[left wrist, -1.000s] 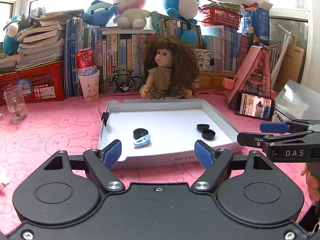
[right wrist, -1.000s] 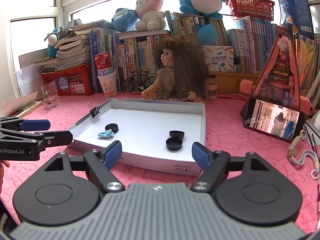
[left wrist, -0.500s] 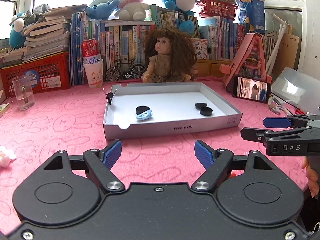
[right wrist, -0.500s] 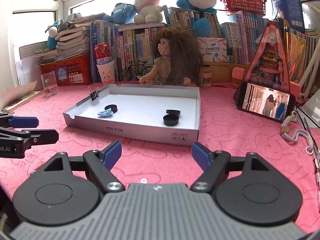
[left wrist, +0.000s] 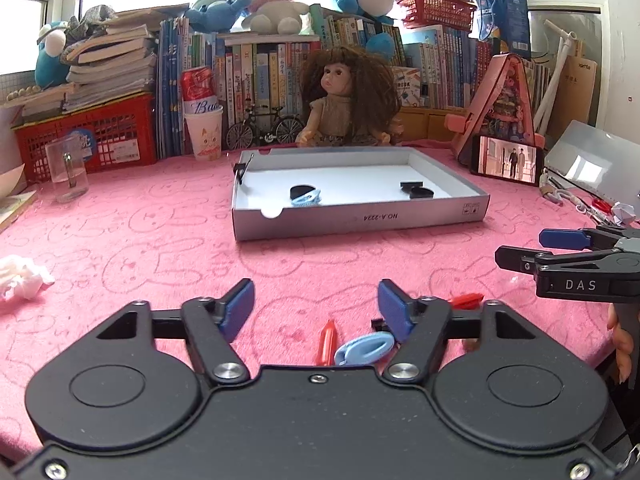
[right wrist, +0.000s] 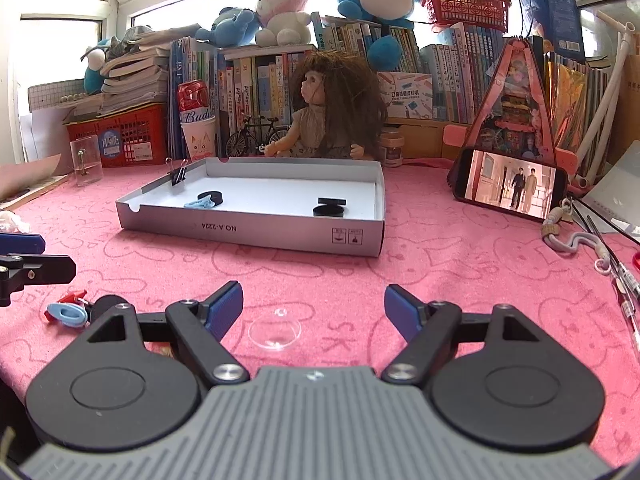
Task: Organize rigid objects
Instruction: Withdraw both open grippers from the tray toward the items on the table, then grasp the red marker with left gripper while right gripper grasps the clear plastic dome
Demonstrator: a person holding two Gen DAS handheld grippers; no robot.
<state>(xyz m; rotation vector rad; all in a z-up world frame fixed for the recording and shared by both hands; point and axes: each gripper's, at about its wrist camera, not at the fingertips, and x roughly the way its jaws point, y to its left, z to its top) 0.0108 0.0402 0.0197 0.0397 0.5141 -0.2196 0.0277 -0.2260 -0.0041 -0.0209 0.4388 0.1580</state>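
Resting on the pink counter (left wrist: pixel 160 236), a shallow grey cardboard tray (left wrist: pixel 360 218) with a white floor holds a black disc (left wrist: pixel 301 191) touching a pale blue clip (left wrist: pixel 306 199) on its left side, and two black caps (right wrist: pixel 329 207) close together on its right. A black binder clip (right wrist: pixel 178 176) grips the tray's left wall. Nearer the camera, a second pale blue clip (left wrist: pixel 364 349) lies just beside a red clip (left wrist: pixel 326 342) and a small black piece (right wrist: pixel 105 305), well apart from the tray. A clear round lens-like disc (right wrist: pixel 275 333) lies flat on the cloth in front of the right tool (right wrist: pixel 314 308). The left tool (left wrist: pixel 316 306) has its blue pads spread wide with nothing between them; the right tool is equally wide and holds nothing.
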